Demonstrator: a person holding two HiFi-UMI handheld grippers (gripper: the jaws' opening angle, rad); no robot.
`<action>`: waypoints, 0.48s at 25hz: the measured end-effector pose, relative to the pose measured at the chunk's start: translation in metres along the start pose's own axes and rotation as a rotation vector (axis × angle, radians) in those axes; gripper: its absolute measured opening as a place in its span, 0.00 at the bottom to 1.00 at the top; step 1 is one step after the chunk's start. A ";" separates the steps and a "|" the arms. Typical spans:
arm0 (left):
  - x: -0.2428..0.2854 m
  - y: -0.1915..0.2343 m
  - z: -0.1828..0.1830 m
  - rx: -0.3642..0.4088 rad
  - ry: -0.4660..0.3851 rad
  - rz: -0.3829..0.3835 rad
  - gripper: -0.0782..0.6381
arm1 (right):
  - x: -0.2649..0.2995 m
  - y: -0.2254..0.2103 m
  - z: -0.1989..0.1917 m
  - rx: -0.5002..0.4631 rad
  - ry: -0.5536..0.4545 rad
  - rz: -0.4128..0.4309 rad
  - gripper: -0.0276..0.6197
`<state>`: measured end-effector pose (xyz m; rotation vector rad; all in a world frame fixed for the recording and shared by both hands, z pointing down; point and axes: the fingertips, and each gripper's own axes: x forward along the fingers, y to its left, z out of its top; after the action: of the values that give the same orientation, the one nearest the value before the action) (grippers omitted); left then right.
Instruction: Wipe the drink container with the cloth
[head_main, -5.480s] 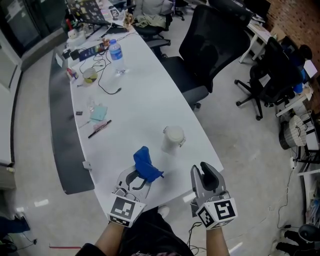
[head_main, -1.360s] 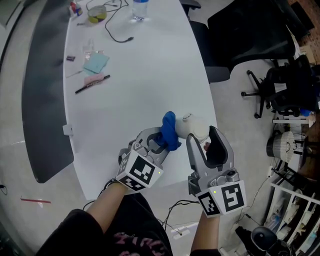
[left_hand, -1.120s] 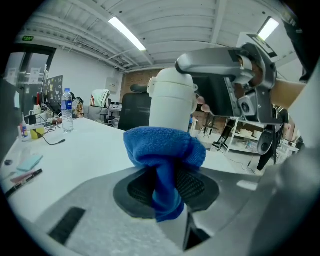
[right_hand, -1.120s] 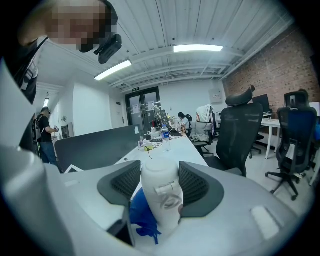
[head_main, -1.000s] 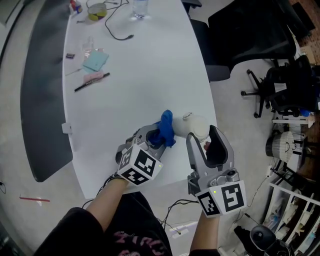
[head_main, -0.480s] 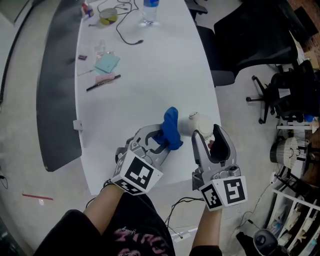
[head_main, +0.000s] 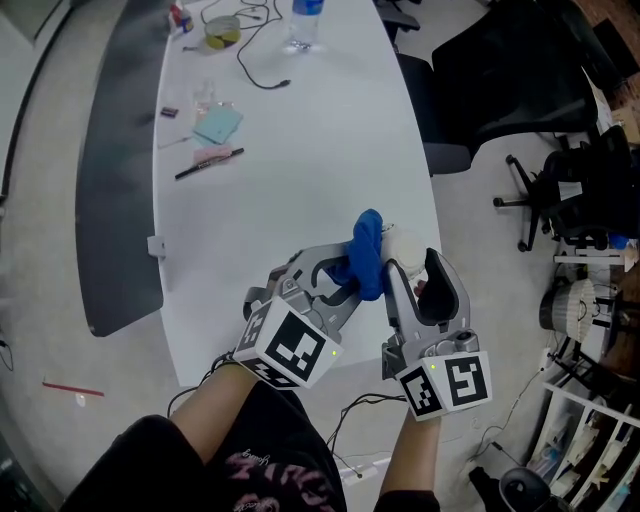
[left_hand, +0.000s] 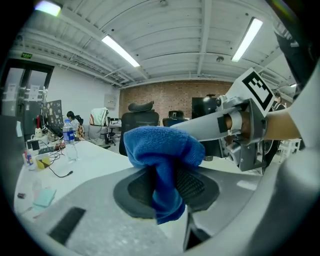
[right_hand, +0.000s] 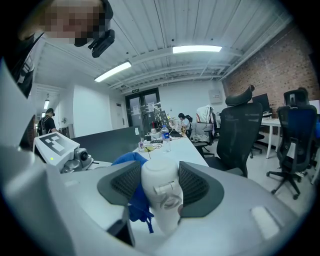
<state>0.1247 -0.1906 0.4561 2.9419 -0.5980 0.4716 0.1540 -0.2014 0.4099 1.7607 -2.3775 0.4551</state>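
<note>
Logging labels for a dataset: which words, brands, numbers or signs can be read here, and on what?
No text is legible.
Water bottle label: too small.
Pink print on the person's shirt: blurred.
Green sign near the ceiling: too small.
Drink container: no readable print.

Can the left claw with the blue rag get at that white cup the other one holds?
Probably yes: the left gripper, shut on the blue cloth, has it against the white container held by the right gripper, nothing between them.
</note>
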 end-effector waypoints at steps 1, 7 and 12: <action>0.001 0.000 -0.001 0.003 0.001 0.000 0.25 | 0.000 0.000 0.000 0.001 -0.001 0.000 0.42; 0.007 -0.001 -0.011 0.009 0.010 -0.003 0.25 | 0.000 -0.002 0.001 0.008 -0.002 0.003 0.42; 0.013 -0.002 -0.025 -0.007 0.036 -0.008 0.25 | -0.001 -0.003 0.002 0.020 0.000 0.005 0.42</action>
<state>0.1295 -0.1897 0.4834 2.9212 -0.5827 0.5194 0.1573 -0.2024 0.4083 1.7639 -2.3861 0.4805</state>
